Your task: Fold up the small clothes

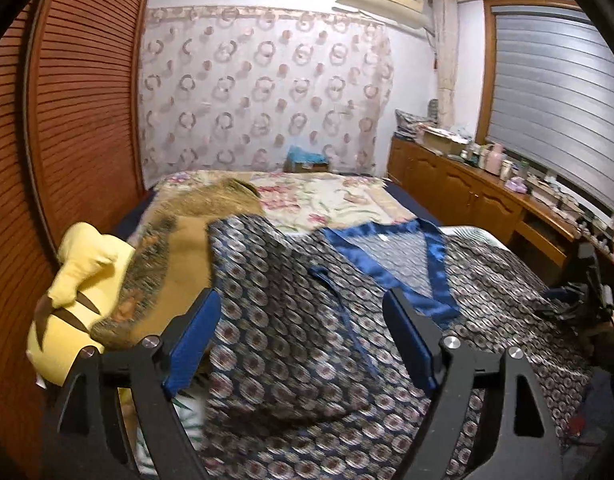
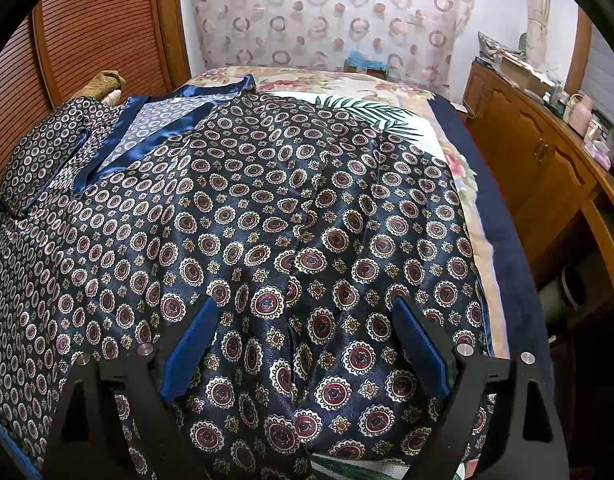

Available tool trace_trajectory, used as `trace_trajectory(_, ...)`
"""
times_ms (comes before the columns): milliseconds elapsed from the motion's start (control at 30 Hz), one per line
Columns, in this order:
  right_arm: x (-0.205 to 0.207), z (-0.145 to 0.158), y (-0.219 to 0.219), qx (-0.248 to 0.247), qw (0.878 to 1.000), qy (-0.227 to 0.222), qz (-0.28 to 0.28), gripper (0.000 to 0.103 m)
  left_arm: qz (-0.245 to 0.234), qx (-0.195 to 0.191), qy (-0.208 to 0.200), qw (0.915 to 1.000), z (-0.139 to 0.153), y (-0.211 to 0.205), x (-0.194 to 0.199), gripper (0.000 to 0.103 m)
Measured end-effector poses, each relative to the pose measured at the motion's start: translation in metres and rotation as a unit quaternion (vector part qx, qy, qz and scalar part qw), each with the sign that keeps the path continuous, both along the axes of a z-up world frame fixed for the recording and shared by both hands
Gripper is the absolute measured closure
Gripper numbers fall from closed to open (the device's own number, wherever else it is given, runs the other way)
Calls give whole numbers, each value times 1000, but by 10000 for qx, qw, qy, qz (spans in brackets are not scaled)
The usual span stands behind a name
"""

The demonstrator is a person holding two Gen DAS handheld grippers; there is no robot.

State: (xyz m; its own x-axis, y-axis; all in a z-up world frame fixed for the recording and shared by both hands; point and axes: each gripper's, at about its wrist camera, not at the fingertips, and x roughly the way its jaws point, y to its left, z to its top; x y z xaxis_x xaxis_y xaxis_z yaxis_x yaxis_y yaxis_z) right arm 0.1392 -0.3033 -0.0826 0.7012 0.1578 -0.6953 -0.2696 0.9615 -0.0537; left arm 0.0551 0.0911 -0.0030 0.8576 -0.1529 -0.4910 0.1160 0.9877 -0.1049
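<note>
Both tools open over the robe on the bed, nothing gripped.
Left tool (image 1: pixel 303 340) gaped wide above the folded-over flap; robe (image 2: pixel 267 220) lay spread; right tool (image 2: pixel 303 344) wide too. Judgement: pinch edge, not mid-panel, satin slips.

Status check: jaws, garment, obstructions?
Left gripper open, right gripper open, both empty. Patterned robe spread on bed, unfolded. Yellow plush beside its left edge.

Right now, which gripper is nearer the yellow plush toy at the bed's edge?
Left. The left gripper hangs open beside the yellow plush toy, over the patterned satin robe. The right gripper is open across the robe, far from it.
</note>
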Motion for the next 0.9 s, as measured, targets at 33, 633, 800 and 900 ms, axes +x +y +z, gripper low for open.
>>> trace_trajectory(33,0,0,0,0,10000,0,1,13,-53,-14,32,10000,-3,-5,-3,19)
trace_trajectory(633,0,0,0,-4,10000,-2,5,13,-440,685,1422,9865,-75,-53,29,16)
trace_trajectory(800,1,0,0,-5,10000,-4,8,13,-613,809,1749,9793,-89,-60,40,16)
trace_trajectory(900,1,-1,0,-7,10000,-4,10,13,-646,854,1790,9780,-92,-63,45,16)
